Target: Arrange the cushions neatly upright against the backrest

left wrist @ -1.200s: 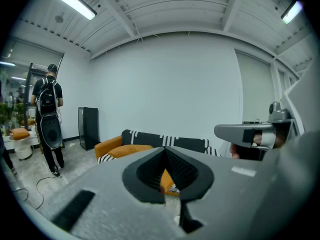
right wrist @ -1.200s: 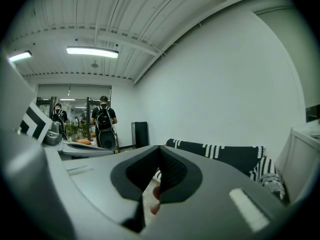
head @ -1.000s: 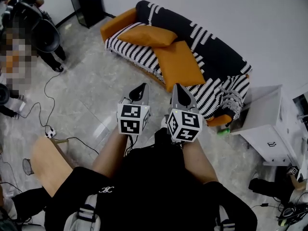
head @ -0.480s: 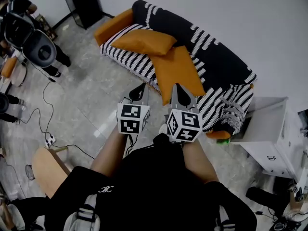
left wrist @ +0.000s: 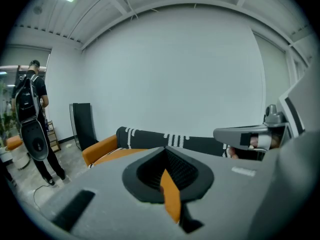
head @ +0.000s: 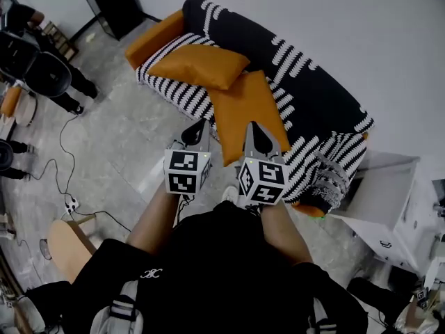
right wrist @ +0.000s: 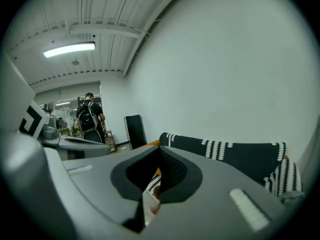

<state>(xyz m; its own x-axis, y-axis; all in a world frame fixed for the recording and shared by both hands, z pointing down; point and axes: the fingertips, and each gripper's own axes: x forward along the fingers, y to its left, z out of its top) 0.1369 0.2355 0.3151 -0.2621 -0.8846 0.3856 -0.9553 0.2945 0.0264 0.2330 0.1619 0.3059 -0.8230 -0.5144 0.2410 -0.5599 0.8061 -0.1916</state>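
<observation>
Two cushions seemingly flat on striped sofa

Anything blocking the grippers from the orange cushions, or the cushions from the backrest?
Nothing visible. The left gripper and right gripper, both shut and empty, have only open floor ahead. The near cushion and far cushion lie flat on the seat; the backrest behind them is bare.
</observation>
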